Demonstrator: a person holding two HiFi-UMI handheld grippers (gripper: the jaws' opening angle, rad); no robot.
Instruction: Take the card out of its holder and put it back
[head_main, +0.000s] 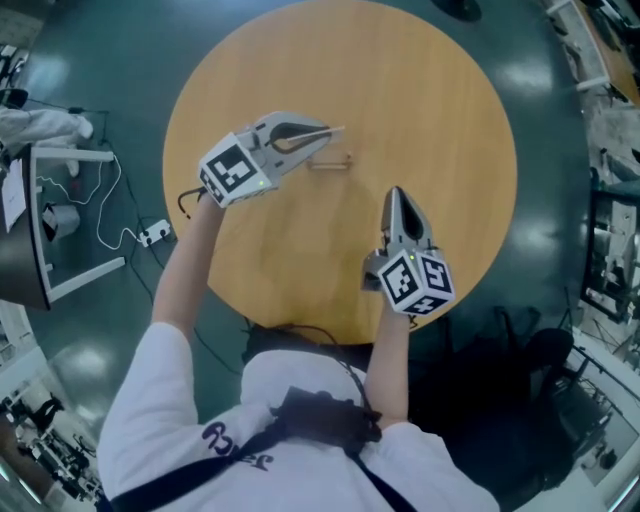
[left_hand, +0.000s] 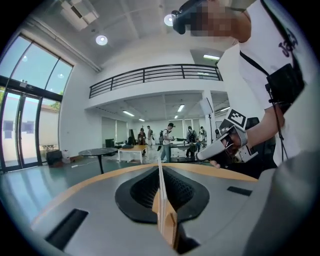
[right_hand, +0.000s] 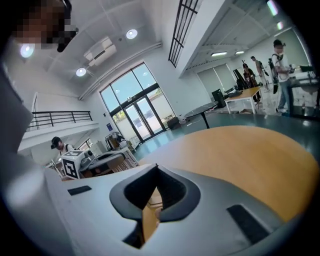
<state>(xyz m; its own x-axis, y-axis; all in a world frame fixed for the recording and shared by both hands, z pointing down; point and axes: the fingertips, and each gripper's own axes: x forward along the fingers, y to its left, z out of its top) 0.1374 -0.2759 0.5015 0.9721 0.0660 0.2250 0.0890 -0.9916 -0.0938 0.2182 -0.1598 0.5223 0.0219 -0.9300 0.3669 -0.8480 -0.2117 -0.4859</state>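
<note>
The card is a thin pale sheet seen edge-on, sticking out of my left gripper, which is shut on it above the back left of the round wooden table. In the left gripper view the card stands upright between the closed jaws of the left gripper. The small card holder stands on the table just below and right of that gripper's tips, with no card in it. My right gripper is shut with nothing in it, nearer me and right of the holder; its jaws meet in the right gripper view.
The table's edge curves close on my side. A dark floor surrounds it, with a white frame and cables at the left and dark equipment at the right. People stand at distant tables in the hall.
</note>
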